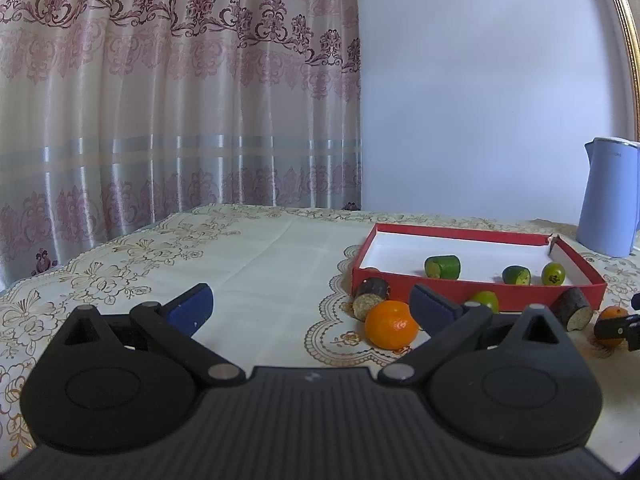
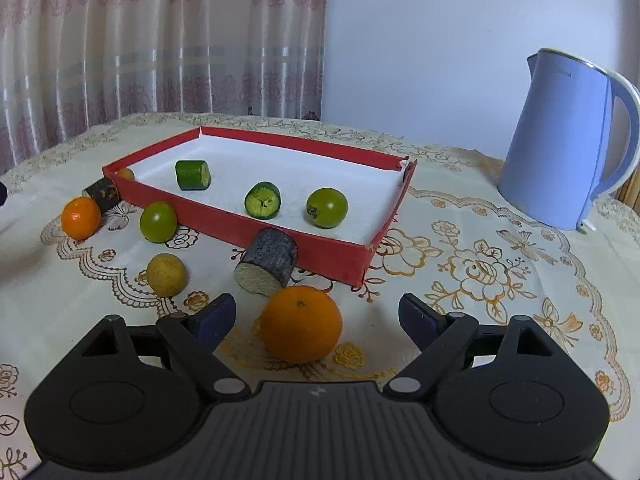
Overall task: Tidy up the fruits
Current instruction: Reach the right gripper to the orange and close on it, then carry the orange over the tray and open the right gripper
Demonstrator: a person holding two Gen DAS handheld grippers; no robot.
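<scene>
A red tray (image 2: pixel 224 220) (image 1: pixel 472 298) with a white floor holds two cut green pieces (image 2: pixel 193 175) (image 2: pixel 263 200) and a green fruit (image 2: pixel 327 207). Outside its near wall lie an orange (image 2: pixel 301 323), a dark cut piece (image 2: pixel 267 266), a yellow fruit (image 2: pixel 166 274), a green fruit (image 2: pixel 158 221), a second orange (image 2: pixel 81 217) and another dark piece (image 2: pixel 102 193). My right gripper (image 2: pixel 318 318) is open, fingers on either side of the near orange without touching. My left gripper (image 1: pixel 312 306) is open and empty, left of an orange (image 1: pixel 391 324).
A blue kettle (image 2: pixel 560 148) (image 1: pixel 608 200) stands right of the tray. A cream embroidered cloth (image 1: pixel 256 264) covers the table. A patterned curtain (image 1: pixel 160 100) hangs behind the far left edge, a plain wall behind the tray.
</scene>
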